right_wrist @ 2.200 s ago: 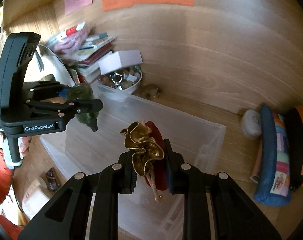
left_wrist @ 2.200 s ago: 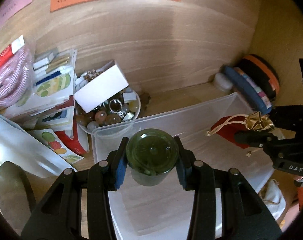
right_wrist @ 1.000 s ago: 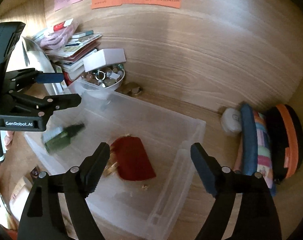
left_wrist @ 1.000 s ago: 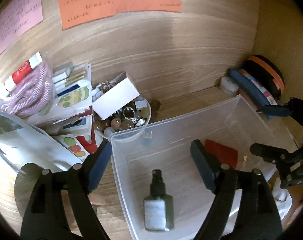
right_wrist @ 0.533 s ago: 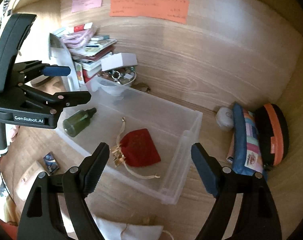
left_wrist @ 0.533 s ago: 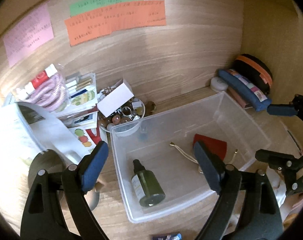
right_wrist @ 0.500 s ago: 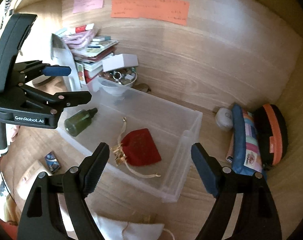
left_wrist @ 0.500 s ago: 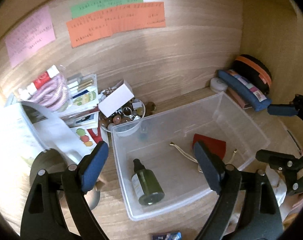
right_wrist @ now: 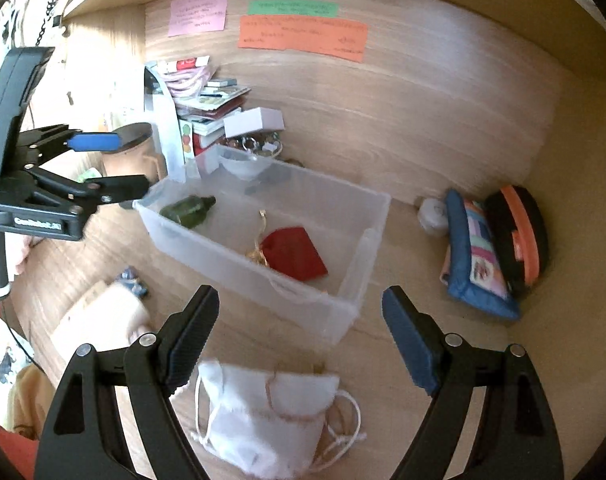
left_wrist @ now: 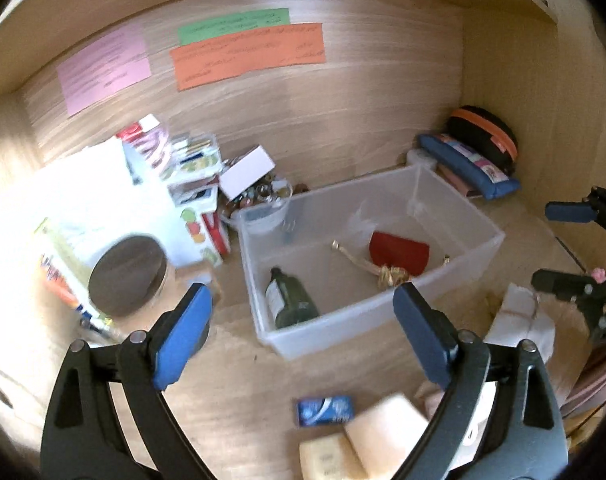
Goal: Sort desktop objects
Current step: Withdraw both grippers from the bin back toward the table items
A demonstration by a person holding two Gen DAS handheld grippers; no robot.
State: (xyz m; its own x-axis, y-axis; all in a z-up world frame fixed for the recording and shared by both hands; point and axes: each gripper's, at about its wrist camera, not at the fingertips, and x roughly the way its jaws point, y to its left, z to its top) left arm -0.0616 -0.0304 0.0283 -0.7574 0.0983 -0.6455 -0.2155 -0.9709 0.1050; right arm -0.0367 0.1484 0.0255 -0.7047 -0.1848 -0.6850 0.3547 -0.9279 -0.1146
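Mid-frame: clear plastic bin [left_wrist: 455, 276] holding green glass bottle [left_wrist: 289, 300], red cloth pouch [right_wrist: 295, 254]; left gripper [left_wrist: 303, 344] spreading, right gripper [right_wrist: 301, 340] spread, both empty; foreground blurred.

left wrist: looks steeply down from the bin's left-front | right wrist: same tilt, from its right-front | shared: clear bin [left_wrist: 367, 332] [right_wrist: 243, 268], sticky notes [left_wrist: 247, 54] [right_wrist: 303, 36], back wall

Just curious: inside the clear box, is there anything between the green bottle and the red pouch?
Only the pouch's gold drawstring on bare box floor lies between the green bottle and the red pouch, in the left wrist view.
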